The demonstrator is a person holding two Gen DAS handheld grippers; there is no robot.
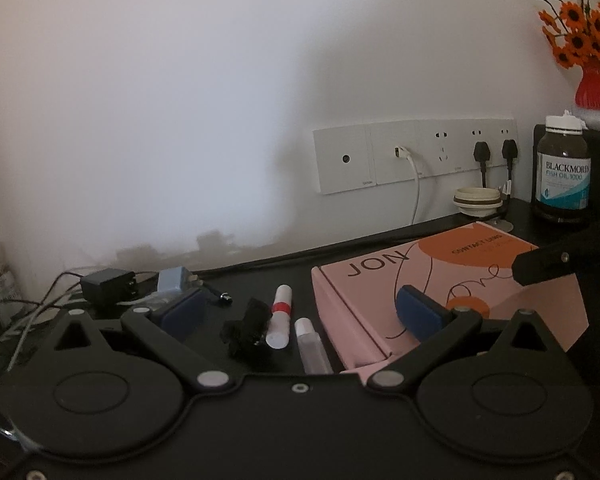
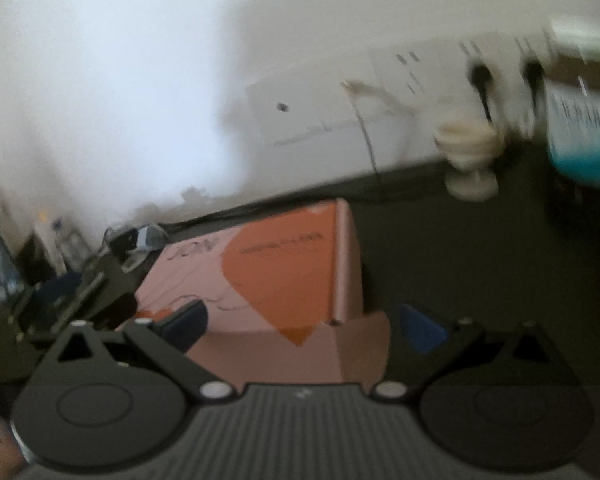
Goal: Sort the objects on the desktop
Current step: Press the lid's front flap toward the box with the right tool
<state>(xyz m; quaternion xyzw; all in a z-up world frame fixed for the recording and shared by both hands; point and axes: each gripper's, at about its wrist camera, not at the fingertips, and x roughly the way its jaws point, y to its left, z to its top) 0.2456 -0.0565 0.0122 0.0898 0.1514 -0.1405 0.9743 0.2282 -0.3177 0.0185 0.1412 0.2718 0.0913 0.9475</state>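
Observation:
A pink and orange cardboard box (image 1: 432,280) lies on the black desk, lid shut. My left gripper (image 1: 298,316) is open and empty; between its blue pads lie a white tube with a red band (image 1: 280,316), a small clear bottle (image 1: 310,346) and a black crumpled item (image 1: 246,328). Its right pad rests over the box's left part. My right gripper (image 2: 304,326) is open and empty, straddling the near right corner of the box (image 2: 260,280); that view is blurred. The right gripper also shows in the left wrist view (image 1: 560,260) at the box's right edge.
A brown fish oil bottle (image 1: 562,172) and a cream jar (image 1: 478,200) stand at the back right. A wall socket strip (image 1: 416,156) holds plugs and cables. A black adapter (image 1: 104,284), a blue-grey charger (image 1: 176,280) and tangled wires lie at left. A red vase of orange flowers (image 1: 592,88) stands far right.

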